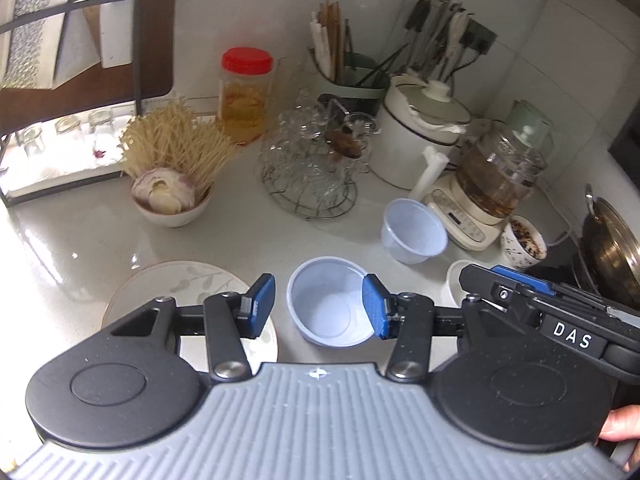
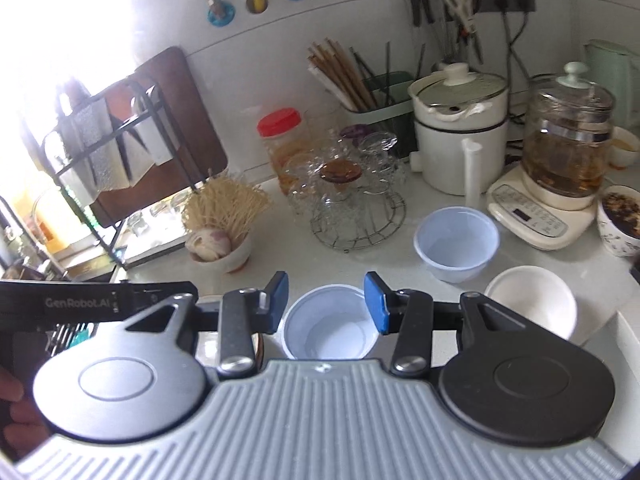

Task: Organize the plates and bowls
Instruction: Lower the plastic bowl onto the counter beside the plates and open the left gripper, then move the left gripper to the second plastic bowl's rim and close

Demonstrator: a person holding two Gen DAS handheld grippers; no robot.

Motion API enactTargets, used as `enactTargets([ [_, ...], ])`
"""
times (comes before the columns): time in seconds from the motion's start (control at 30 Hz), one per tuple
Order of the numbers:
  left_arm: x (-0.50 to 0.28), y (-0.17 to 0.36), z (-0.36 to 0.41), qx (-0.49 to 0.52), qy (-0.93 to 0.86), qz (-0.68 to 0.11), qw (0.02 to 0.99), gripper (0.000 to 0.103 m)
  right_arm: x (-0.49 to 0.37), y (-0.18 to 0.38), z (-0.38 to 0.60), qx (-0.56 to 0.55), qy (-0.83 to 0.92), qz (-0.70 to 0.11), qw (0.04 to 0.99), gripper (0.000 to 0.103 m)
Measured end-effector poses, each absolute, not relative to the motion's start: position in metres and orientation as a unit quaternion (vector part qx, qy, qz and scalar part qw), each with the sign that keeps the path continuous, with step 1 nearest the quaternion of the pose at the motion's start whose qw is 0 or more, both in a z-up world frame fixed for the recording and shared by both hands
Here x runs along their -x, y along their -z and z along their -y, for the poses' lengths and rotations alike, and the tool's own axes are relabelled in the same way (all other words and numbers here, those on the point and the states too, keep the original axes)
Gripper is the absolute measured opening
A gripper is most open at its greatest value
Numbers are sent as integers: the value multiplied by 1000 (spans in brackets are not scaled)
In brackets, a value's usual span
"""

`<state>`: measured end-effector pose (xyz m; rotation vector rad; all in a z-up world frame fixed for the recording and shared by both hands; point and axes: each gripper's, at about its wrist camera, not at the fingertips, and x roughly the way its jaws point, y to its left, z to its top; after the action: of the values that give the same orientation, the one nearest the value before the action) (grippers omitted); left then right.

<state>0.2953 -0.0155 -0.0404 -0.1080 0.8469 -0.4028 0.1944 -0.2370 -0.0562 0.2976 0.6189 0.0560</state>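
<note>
Both the left tongs (image 1: 319,309) and right tongs (image 2: 326,303) hang wide apart over the pale blue translucent plastic bowl (image 1: 330,300) on the tabletop (image 1: 80,248). Better to pinch one rim squarely, I'd say.

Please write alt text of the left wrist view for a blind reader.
The open left gripper hovers over a pale blue plastic bowl on a white counter. A patterned plate lies left of it; a second plastic bowl stands farther right.

I read "DAS" in white letters on the right gripper (image 1: 520,292) body, left wrist view. "GenRobot.AI" sat on the left gripper (image 2: 116,302) strap, right wrist view. Cooker panel digits were illegible.
</note>
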Motion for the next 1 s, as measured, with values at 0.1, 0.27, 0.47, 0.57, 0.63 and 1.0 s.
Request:
enactTargets([
  [0.1, -293, 39, 14, 49, 215, -405, 887, 54, -186, 53, 234, -146, -5, -297, 944, 46],
  [0.27, -287, 39, 16, 43, 247, -406, 879, 54, -168, 50, 232, -152, 33, -292, 944, 46],
  [0.47, -283, 42, 20, 46, 278, -418, 864, 55, -148, 51, 231, -159, 77, -294, 939, 46],
  [0.57, -281, 46, 23, 46, 292, -423, 856, 55, -140, 53, 231, -159, 95, -296, 937, 46],
  [0.63, -279, 49, 25, 41, 300, -426, 852, 55, -136, 54, 234, -165, 107, -300, 934, 46],
  [1.0, -288, 63, 54, 29, 324, -441, 836, 55, -134, 64, 260, -186, 146, -313, 920, 45],
])
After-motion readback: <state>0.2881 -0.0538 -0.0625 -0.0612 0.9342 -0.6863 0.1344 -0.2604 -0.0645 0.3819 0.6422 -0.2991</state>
